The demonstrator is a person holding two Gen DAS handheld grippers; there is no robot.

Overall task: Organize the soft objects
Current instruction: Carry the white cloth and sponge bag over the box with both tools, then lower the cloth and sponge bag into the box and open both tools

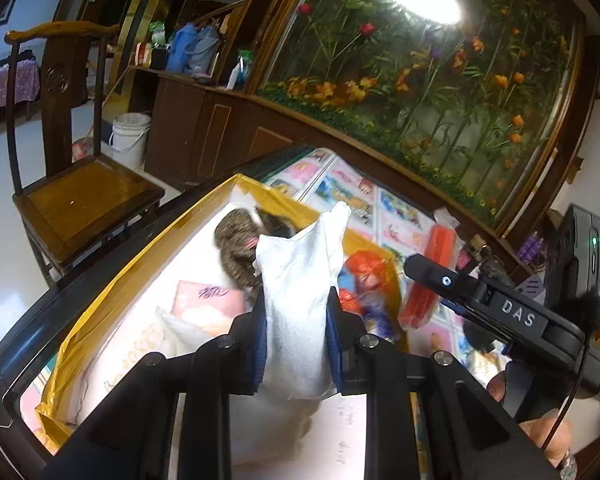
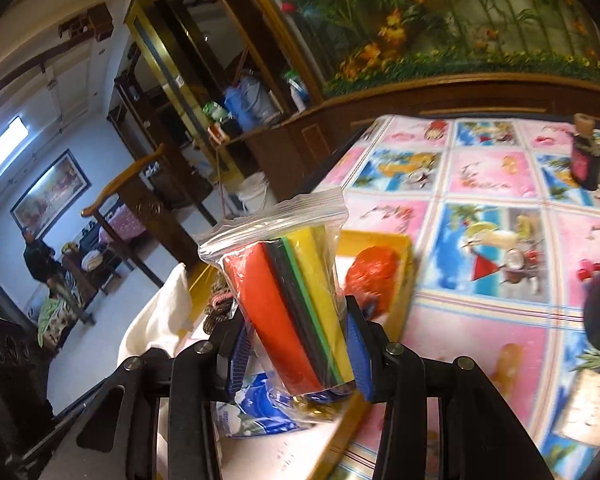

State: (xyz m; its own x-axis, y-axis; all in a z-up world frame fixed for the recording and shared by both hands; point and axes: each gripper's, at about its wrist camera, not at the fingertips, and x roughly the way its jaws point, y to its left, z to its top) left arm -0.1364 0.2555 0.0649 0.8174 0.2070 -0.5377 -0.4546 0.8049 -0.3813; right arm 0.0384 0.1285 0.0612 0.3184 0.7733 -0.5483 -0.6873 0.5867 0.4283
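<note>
My left gripper (image 1: 298, 332) is shut on a white cloth (image 1: 300, 280) and holds it upright over an open yellow-lined box (image 1: 112, 280). The box holds a brown knitted item (image 1: 236, 244), a pink pad (image 1: 208, 300) and a doll with orange hair (image 1: 364, 276). My right gripper (image 2: 300, 344) is shut on a clear zip bag of coloured sheets (image 2: 288, 300), red, black, green and yellow, held above the box's right end (image 2: 404, 248). The white cloth also shows in the right wrist view (image 2: 160, 320). The right gripper's body shows in the left wrist view (image 1: 500, 308).
The table wears a pink and blue picture cloth (image 2: 500, 200). A small dark bottle (image 2: 586, 156) stands at its far right. A wooden chair (image 1: 80, 192) and a white bucket (image 1: 130, 136) stand on the floor to the left. A flower panel (image 1: 420, 72) backs the table.
</note>
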